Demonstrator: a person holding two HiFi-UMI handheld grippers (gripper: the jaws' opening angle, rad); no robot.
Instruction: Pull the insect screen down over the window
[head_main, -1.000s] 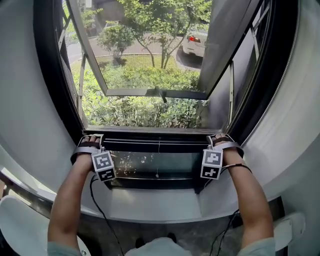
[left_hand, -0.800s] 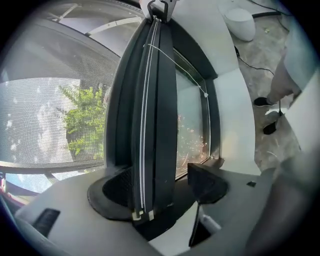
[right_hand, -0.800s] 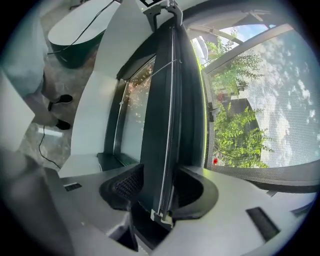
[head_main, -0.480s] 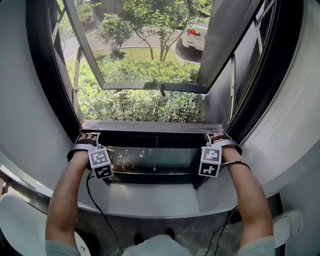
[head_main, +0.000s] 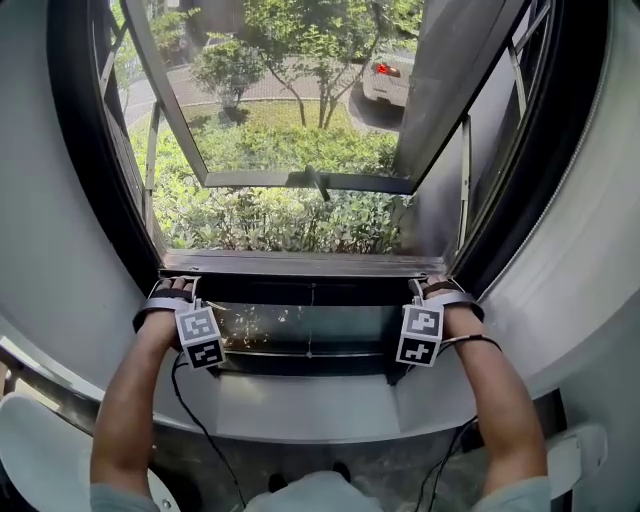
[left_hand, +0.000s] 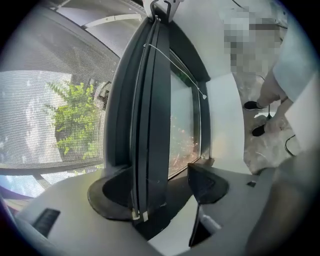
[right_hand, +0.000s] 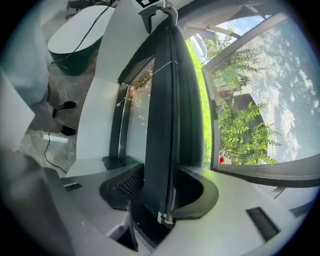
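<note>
The insect screen's dark bottom bar (head_main: 310, 290) lies across the foot of the window opening, with a thin white pull cord (head_main: 311, 322) hanging from its middle. My left gripper (head_main: 178, 286) holds the bar's left end and my right gripper (head_main: 432, 286) its right end. In the left gripper view the bar (left_hand: 147, 125) runs away between the jaws of the left gripper (left_hand: 157, 192), with the mesh (left_hand: 50, 100) to its left. In the right gripper view the bar (right_hand: 165, 115) sits between the jaws of the right gripper (right_hand: 160, 192), with the mesh (right_hand: 265, 100) to its right.
Below the bar is a fixed glass pane (head_main: 310, 335), then a white sill (head_main: 300, 405). An outward-opened sash (head_main: 300, 180) stands beyond the screen over greenery. Cables (head_main: 200, 420) hang from the grippers. A white round object (head_main: 30, 450) sits at the lower left.
Only the head view has shifted a little. Both grippers and the bar stay where they were.
</note>
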